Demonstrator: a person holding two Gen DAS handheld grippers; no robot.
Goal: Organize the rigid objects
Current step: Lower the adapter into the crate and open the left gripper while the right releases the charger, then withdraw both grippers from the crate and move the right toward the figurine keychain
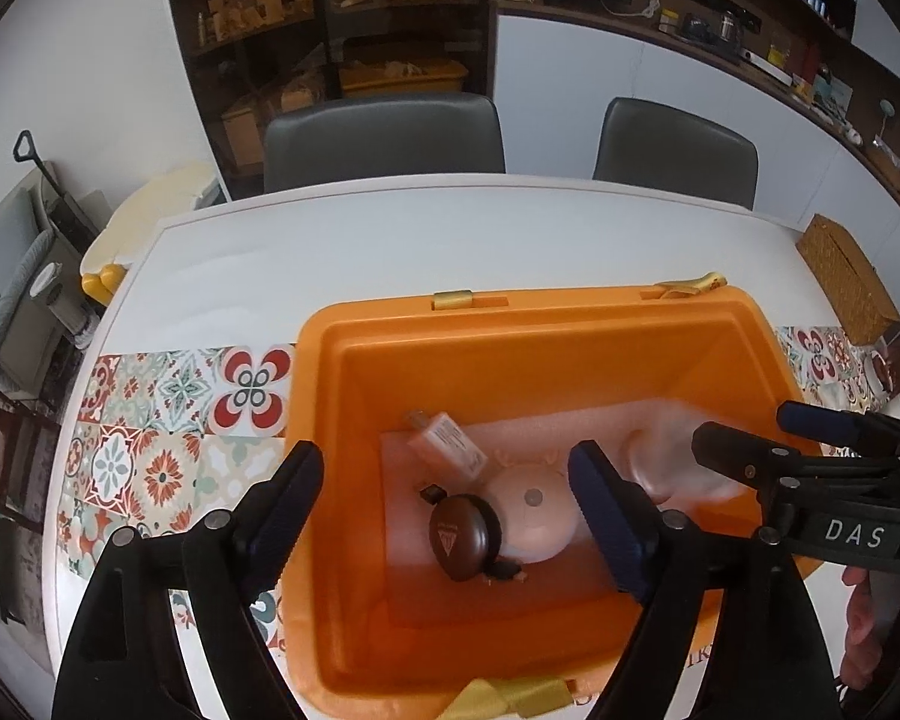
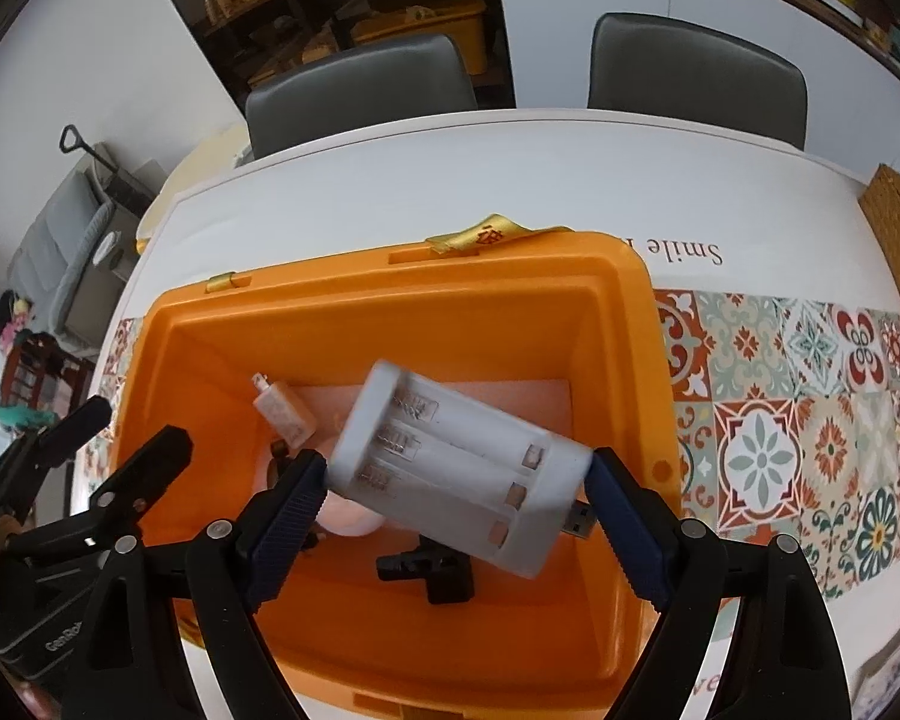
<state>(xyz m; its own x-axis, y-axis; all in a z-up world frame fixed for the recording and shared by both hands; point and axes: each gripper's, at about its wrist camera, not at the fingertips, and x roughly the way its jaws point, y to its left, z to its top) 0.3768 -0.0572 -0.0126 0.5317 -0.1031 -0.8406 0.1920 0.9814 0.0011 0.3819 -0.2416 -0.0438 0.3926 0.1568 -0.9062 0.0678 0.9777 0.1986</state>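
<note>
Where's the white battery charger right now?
In the right wrist view, the white battery charger sits tilted between the right hand-held gripper fingers, over the orange bin, above the black clip.

Battery charger (image 1: 678, 456) motion-blurred; round white item (image 2: 351, 516) mostly hidden

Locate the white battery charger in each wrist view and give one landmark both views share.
Left wrist: white battery charger, a blurred pale shape at right inside the orange bin.
Right wrist: centre frame, tilted, between the right gripper fingers.
Shared landmark: the small white USB adapter in the bin.
</note>
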